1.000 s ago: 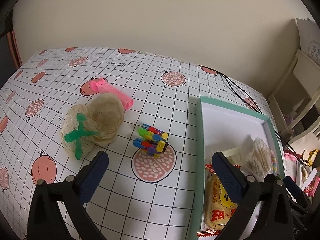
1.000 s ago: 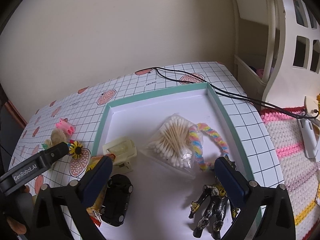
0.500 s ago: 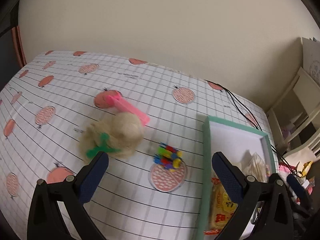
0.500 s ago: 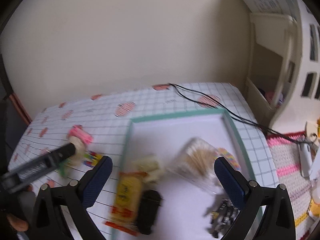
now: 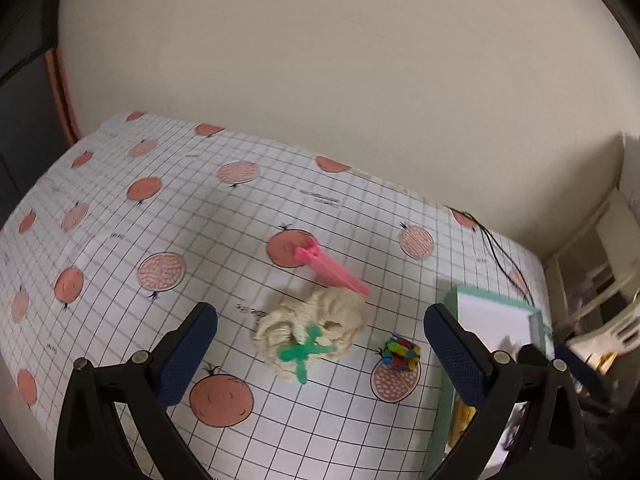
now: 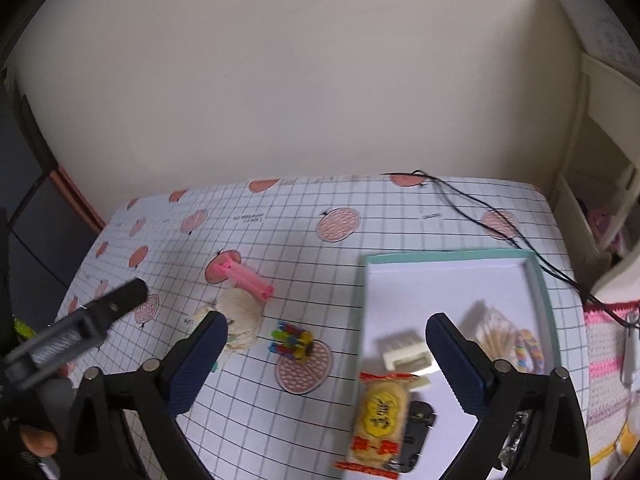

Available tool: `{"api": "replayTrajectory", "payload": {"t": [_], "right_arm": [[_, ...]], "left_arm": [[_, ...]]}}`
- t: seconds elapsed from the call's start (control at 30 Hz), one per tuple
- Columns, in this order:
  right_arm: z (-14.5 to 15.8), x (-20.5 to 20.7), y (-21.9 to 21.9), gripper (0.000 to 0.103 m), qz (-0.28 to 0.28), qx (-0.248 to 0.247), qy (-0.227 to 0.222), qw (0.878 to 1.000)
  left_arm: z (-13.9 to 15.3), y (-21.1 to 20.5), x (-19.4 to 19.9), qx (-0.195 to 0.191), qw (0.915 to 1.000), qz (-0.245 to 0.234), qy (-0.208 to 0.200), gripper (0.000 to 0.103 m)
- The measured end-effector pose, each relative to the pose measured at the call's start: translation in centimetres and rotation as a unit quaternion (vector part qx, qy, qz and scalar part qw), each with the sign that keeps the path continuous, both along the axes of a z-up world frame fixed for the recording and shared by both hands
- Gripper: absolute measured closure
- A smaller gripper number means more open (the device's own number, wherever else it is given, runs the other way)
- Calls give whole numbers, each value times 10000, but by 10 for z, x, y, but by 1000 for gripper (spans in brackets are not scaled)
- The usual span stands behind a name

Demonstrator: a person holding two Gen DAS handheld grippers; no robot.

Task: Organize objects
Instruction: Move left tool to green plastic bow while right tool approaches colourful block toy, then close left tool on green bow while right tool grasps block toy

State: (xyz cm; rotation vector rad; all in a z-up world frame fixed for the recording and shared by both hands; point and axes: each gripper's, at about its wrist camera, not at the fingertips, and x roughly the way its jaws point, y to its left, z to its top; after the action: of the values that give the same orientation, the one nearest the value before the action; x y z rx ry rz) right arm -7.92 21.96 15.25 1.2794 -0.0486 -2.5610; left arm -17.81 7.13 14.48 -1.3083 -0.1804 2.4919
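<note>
Both pairs of tongs hang above the worktop with their jaws spread wide and nothing between them. The left tongs touch nothing; past their blue pads lies a cream lacy bundle with a green plastic piece on its near side, about the middle of the checked cloth. A pink clip lies just behind the bundle, its far end over a printed red fruit, its near end at the bundle's back edge; whether they touch is hard to say. A small multicoloured block toy sits just to the right of the bundle, apart from it, between the bundle and the teal-rimmed tray at the worktop's right side.

The right tongs are likewise wide open and hold nothing, hovering over the tray's left rim. From there the tray shows a yellow snack packet lying over its near left edge, a black toy car beside the packet, a cream plastic piece behind them, a bag of cotton swabs and a rainbow braided band towards the right wall. The picture is blurred there. A black cable runs across the worktop's far right corner.
</note>
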Motion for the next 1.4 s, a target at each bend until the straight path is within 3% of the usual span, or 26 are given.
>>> {"api": "replayTrajectory", "payload": {"t": [0.1, 0.3, 0.7, 0.87, 1.27, 1.3, 1.33, 1.4], "right_arm": [[-6, -11, -14, 10, 124, -14, -176, 9998], [-19, -32, -31, 17, 193, 235, -338, 9990], [-72, -53, -47, 32, 343, 455, -894, 9944], [-84, -53, -55, 35, 431, 525, -1017, 9925], [-117, -54, -64, 35, 533, 710, -1381, 9864], [-119, -54, -64, 35, 534, 727, -1400, 9860], [-122, -54, -64, 35, 529, 746, -1422, 9856], [-125, -54, -64, 35, 534, 767, -1453, 9850]], "left_arm": [[2, -11, -9, 54, 9997, 173, -161, 0], [-3, -6, -22, -406, 9990, 165, -25, 0], [-67, 13, -46, -571, 9952, -223, -757, 1], [-71, 15, -47, -574, 9946, -291, -814, 12], [-98, 37, -46, -680, 9898, -572, -1111, 16], [-99, 38, -45, -681, 9897, -590, -1117, 20], [-101, 39, -45, -686, 9892, -620, -1141, 30], [-104, 40, -45, -664, 9882, -662, -1212, 34]]}}
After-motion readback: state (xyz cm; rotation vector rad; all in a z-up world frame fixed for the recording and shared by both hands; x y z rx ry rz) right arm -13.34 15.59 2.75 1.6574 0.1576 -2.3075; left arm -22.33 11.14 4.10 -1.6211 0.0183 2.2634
